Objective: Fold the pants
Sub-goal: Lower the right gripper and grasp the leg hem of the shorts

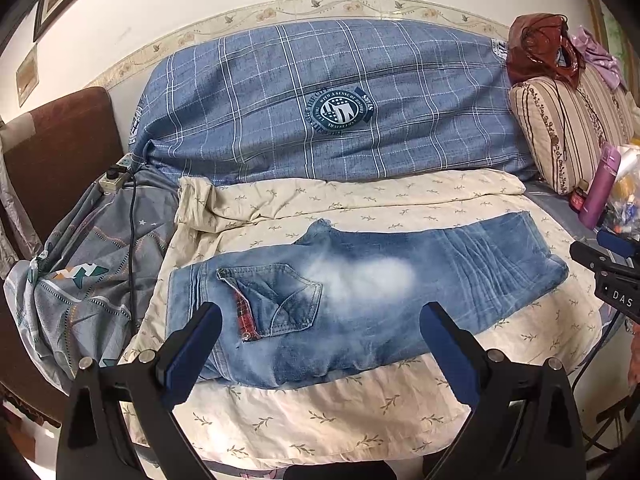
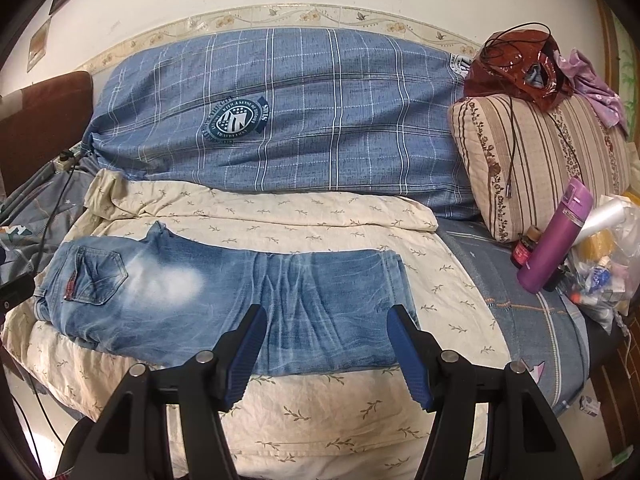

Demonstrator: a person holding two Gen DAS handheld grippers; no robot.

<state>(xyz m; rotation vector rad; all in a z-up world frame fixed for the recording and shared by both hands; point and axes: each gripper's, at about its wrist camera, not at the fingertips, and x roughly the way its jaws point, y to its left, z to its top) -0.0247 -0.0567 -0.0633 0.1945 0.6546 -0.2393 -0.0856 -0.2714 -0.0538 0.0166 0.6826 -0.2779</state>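
Faded blue jeans (image 1: 360, 300) lie flat across a cream leaf-print sheet (image 1: 320, 412), the legs stacked one on the other. The waist and a back pocket (image 1: 276, 300) are at the left. My left gripper (image 1: 322, 312) hovers over the near edge at the waist end, jaws wide open with nothing held. In the right wrist view the same jeans (image 2: 240, 304) run from left to centre. My right gripper (image 2: 327, 314) stands open just above their right end, touching no cloth. Each gripper shows at the edge of the other's view: the right gripper (image 1: 608, 272) and the left gripper (image 2: 14, 292).
A rolled blue plaid quilt (image 1: 340, 100) lies behind the sheet against the wall. A striped pillow (image 2: 540, 160), a purple bottle (image 2: 552, 240) and a plastic bag of small items (image 2: 608, 272) crowd the right. A power strip with a black cable (image 1: 116, 176) sits at the left on grey bedding.
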